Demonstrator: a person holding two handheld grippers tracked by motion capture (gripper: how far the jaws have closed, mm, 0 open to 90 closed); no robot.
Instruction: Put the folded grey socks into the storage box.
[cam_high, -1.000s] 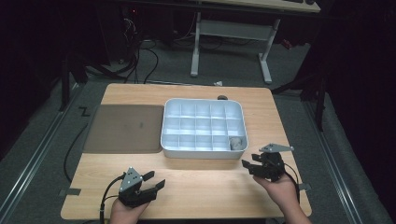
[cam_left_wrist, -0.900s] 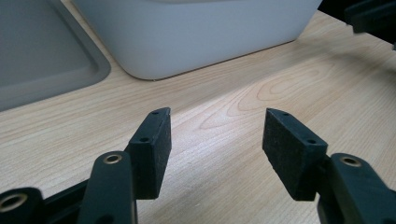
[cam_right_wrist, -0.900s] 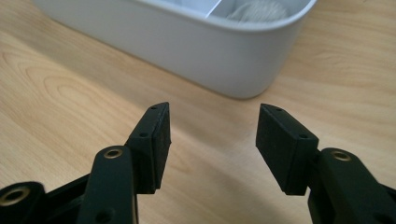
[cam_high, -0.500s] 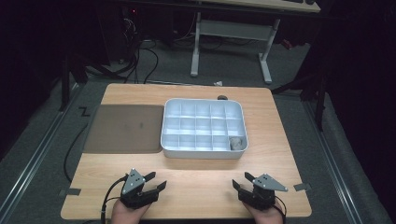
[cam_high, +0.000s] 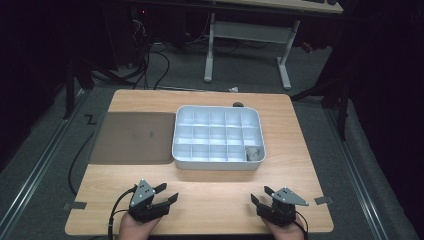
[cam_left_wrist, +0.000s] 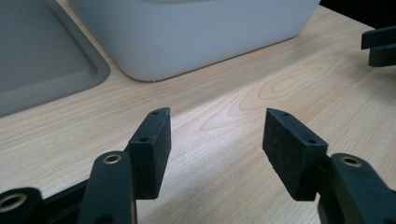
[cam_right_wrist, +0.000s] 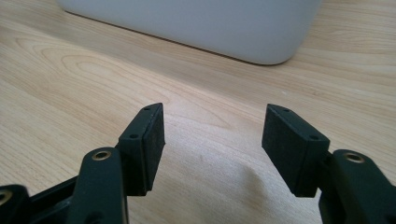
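Dark room, cables on the floor, and a pale wooden table (cam_high: 210, 195) under the light. On it sits a white compartment tray (cam_high: 218, 161), with a small grey object (cam_high: 253, 153) in its near right corner cell, and a flat grey mat (cam_high: 131, 137) just beside the tray's left edge. Both hands rest at the near edge. The left gripper (cam_high: 166, 192) sits low on the wood, jaws spread, nothing between them, tray wall ahead. The right gripper (cam_high: 261, 195) has its jaws spread too; they have just been opening, with bare wood between the pads (cam_right_wrist: 292, 144). It is well apart from the tray.
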